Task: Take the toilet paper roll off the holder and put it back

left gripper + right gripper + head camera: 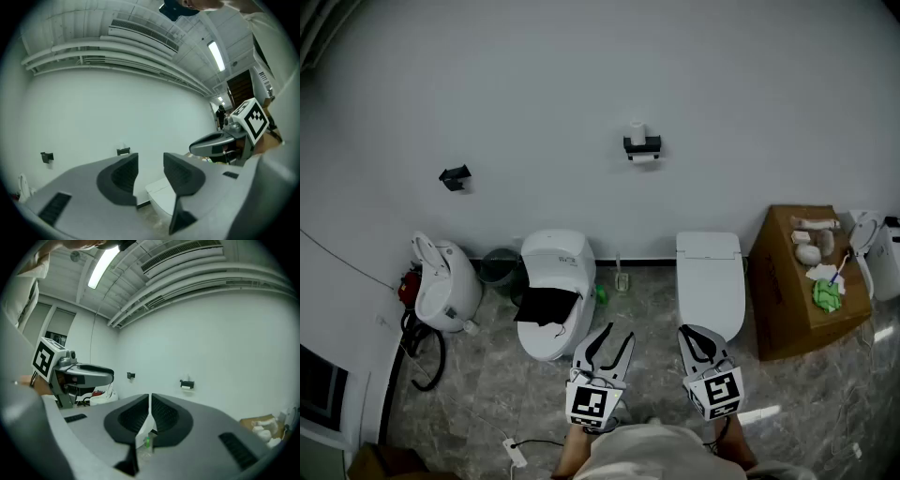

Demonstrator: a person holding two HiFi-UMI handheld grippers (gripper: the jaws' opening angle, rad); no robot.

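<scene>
Toilet paper roll (644, 158): white, under black wall holder (642, 144).
Left tool (150, 164): grey, ribbed pads narrowly apart, empty.
Right tool (149, 401): pads together.

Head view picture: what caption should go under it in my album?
Left gripper open, right gripper shut, both aimed at the toilet paper holder on the white wall.

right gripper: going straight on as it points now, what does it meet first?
Probably the white wall. The right gripper, jaws together, aims between the black bracket and the paper holder, and nothing shows in its way. Depth is hard to judge.
</scene>
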